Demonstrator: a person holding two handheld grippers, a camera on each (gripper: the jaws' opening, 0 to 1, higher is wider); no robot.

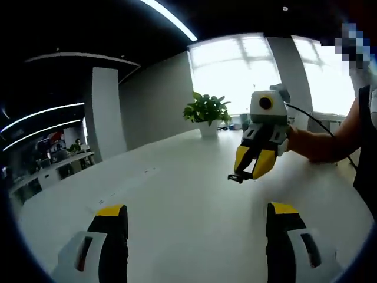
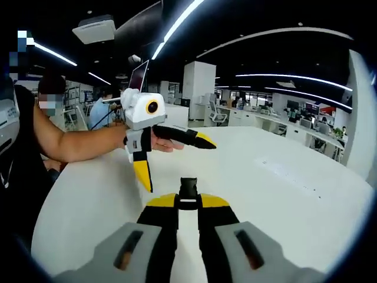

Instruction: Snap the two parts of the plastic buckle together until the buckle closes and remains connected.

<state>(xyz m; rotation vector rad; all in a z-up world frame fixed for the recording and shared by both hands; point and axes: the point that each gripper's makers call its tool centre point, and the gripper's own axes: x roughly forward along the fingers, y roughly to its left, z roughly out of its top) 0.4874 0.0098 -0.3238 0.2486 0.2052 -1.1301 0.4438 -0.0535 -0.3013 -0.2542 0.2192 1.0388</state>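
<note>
One small black buckle part [image 2: 188,193], seemingly rigid light plastic, sits pinched at its base in the closed right gripper [image 2: 188,203] above the white table [image 2: 283,194], while the left gripper [image 1: 197,215] gapes empty.

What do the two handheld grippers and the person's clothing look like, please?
Both the left gripper and right gripper have white bodies, black fingers with yellow tips and a black cable. The person wears a dark sleeveless top.
</note>
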